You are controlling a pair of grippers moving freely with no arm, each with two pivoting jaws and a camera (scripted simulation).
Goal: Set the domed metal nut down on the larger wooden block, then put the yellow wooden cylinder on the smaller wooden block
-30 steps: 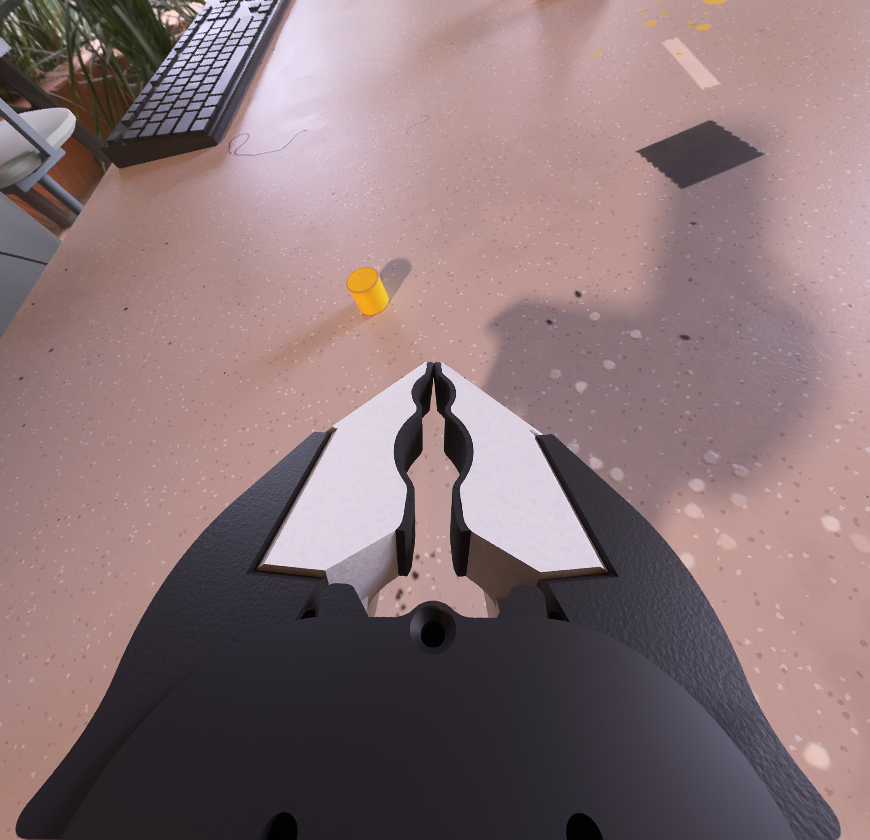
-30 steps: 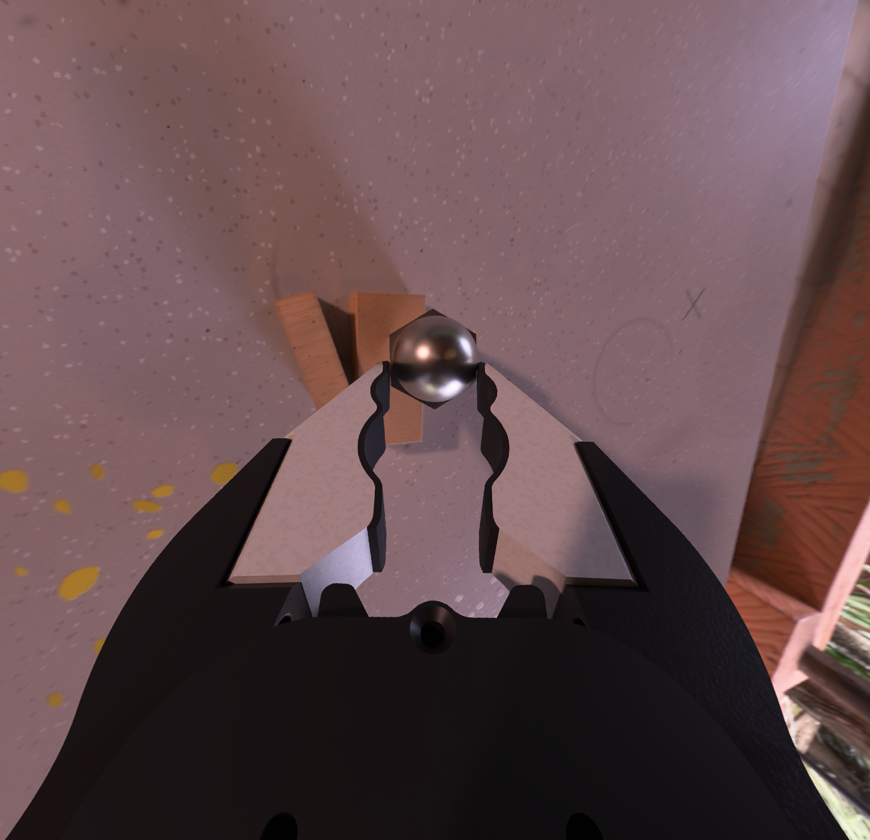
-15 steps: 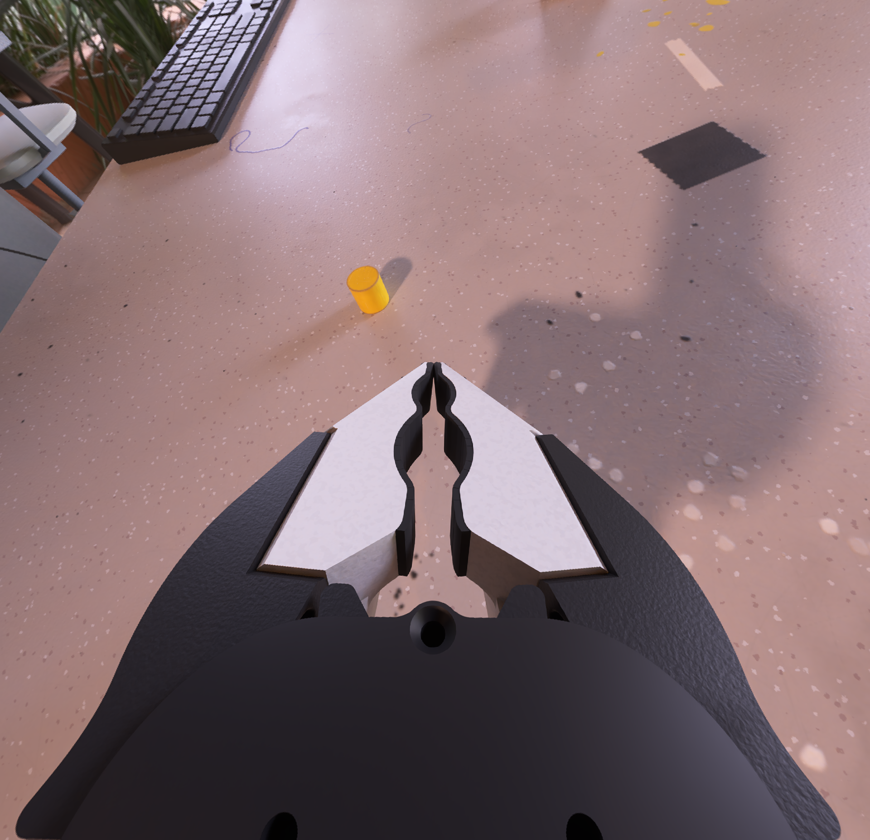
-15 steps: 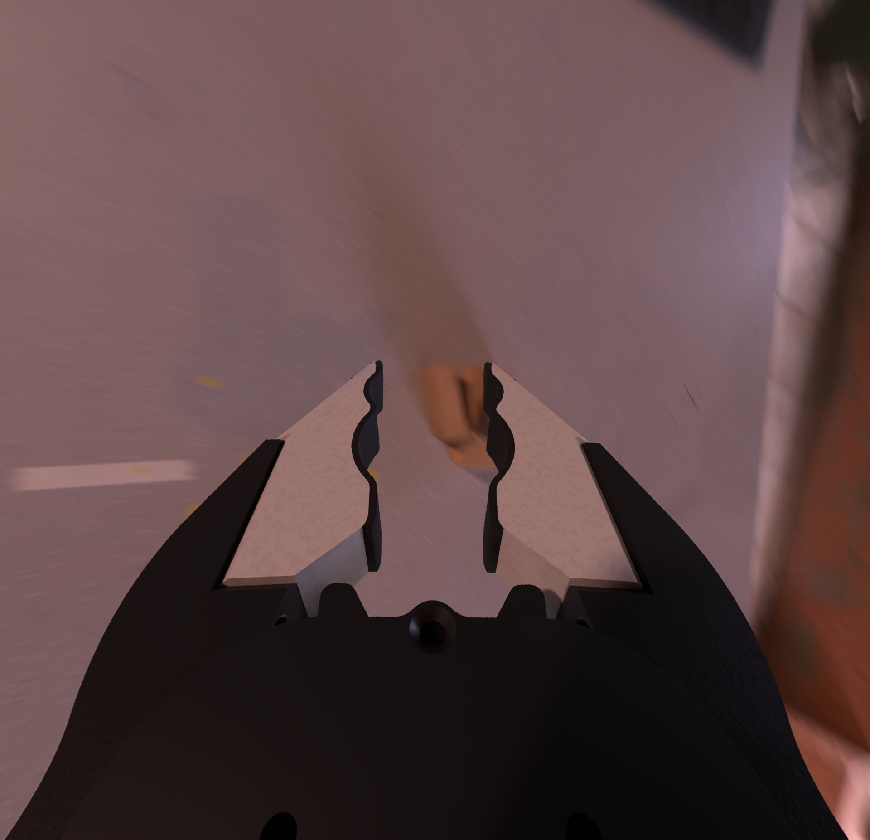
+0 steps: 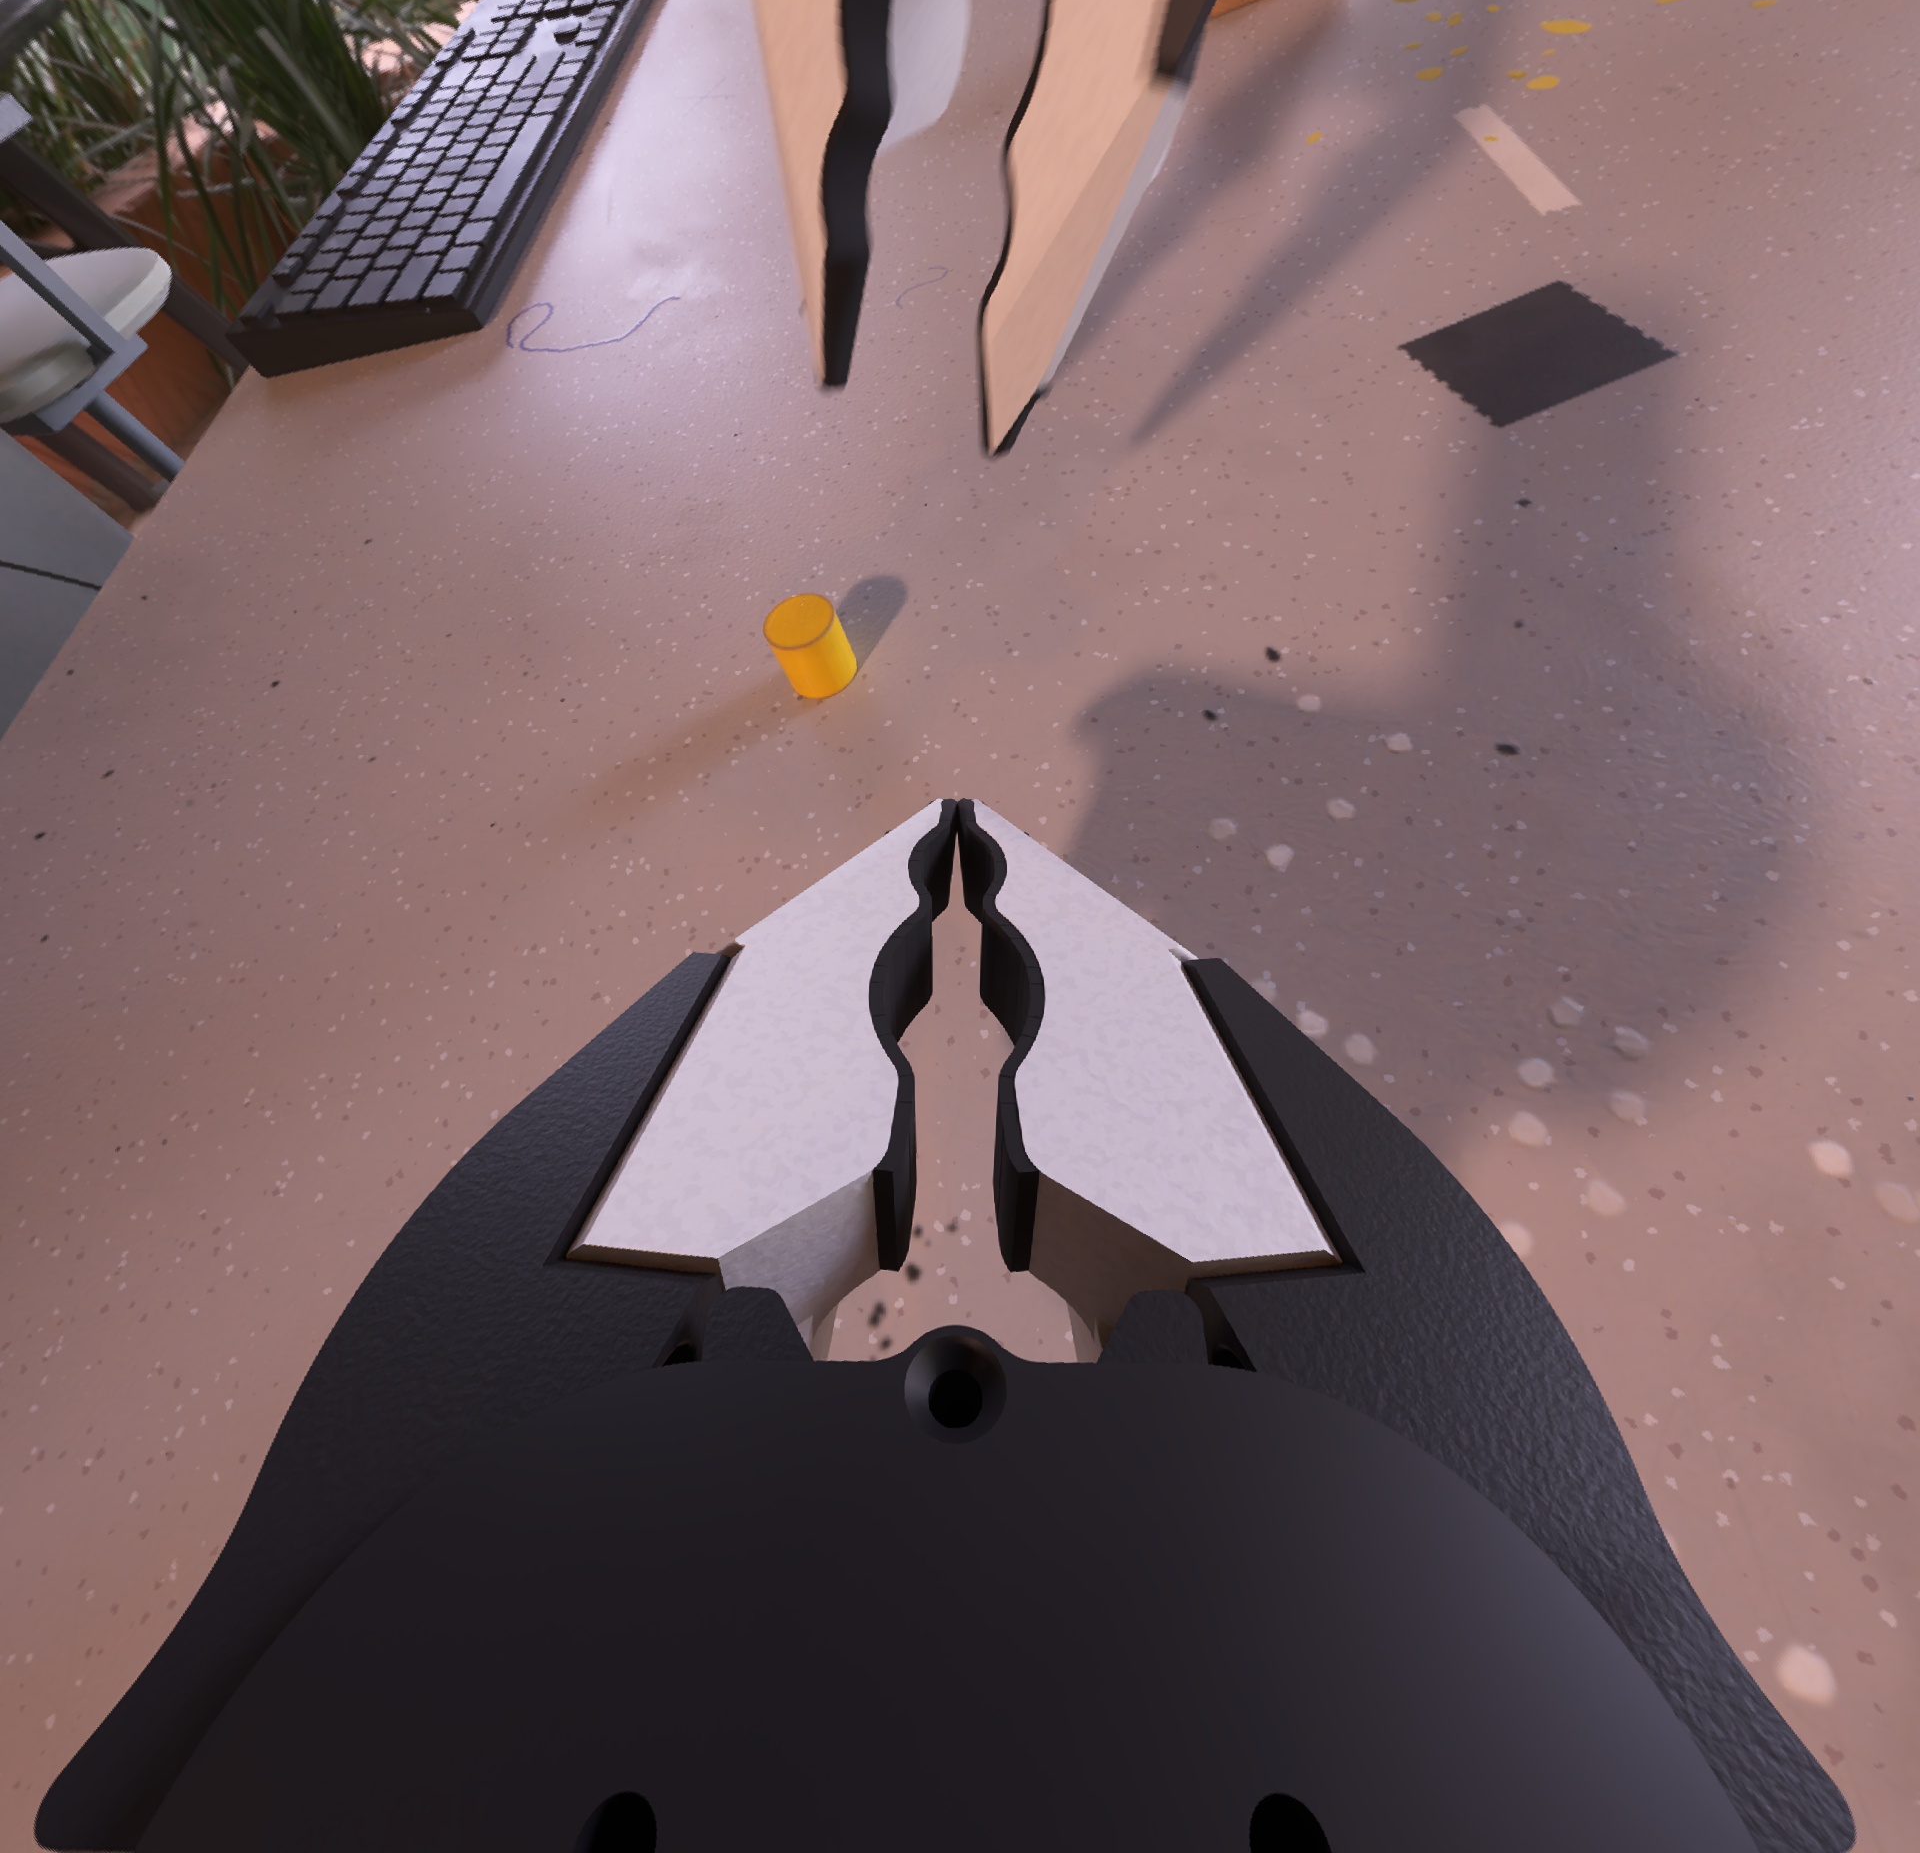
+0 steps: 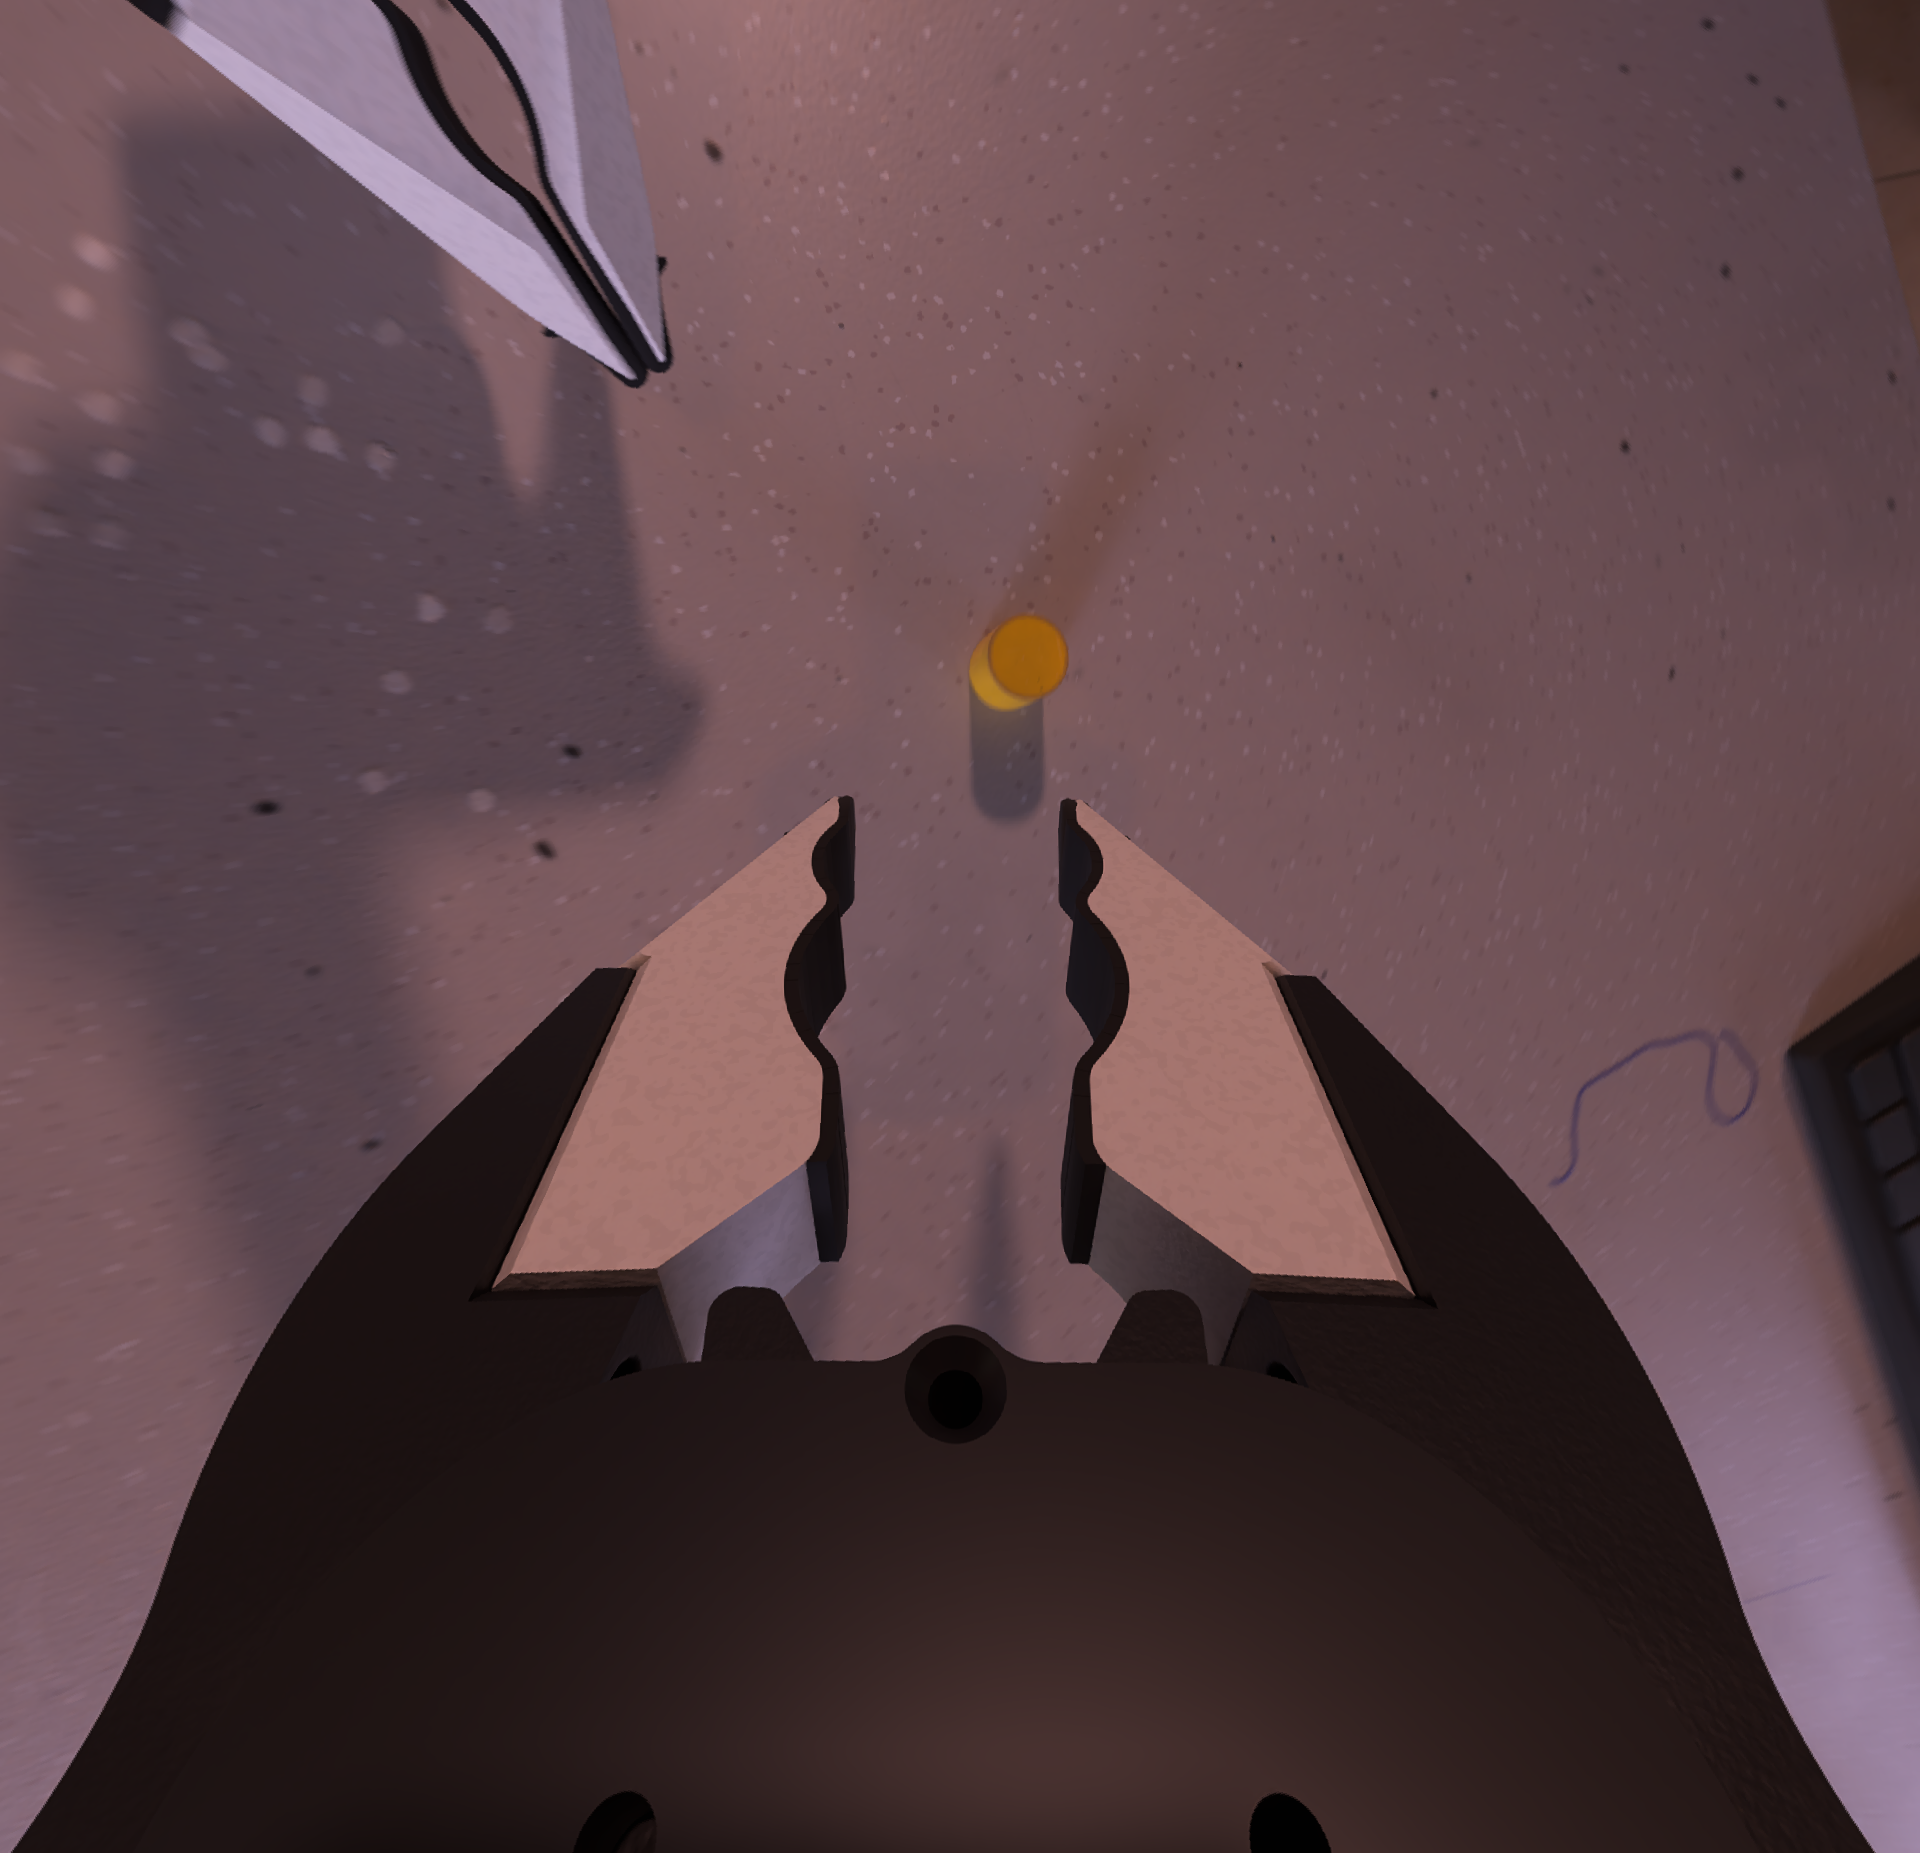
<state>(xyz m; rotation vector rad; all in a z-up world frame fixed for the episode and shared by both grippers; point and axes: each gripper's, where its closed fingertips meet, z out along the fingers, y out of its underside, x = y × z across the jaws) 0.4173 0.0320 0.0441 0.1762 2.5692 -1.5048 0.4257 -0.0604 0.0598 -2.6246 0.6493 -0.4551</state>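
The yellow wooden cylinder (image 6: 1016, 663) stands upright on the tabletop (image 6: 1351, 453), at twelve o'clock just ahead of the right hand-held gripper (image 6: 955, 816), whose fingers are spread and empty. From the left hand-held gripper (image 5: 955, 814), fingertips pressed together on nothing, the cylinder lies at eleven o'clock, a little way off. A black keyboard (image 5: 457, 162) sits far out at ten o'clock.

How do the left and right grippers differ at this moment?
The left gripper has its fingers closed tip to tip; the right gripper has its fingers apart. The right gripper looks down on the yellow cylinder from above; the left gripper sees it side-on, farther ahead. Both hold nothing.
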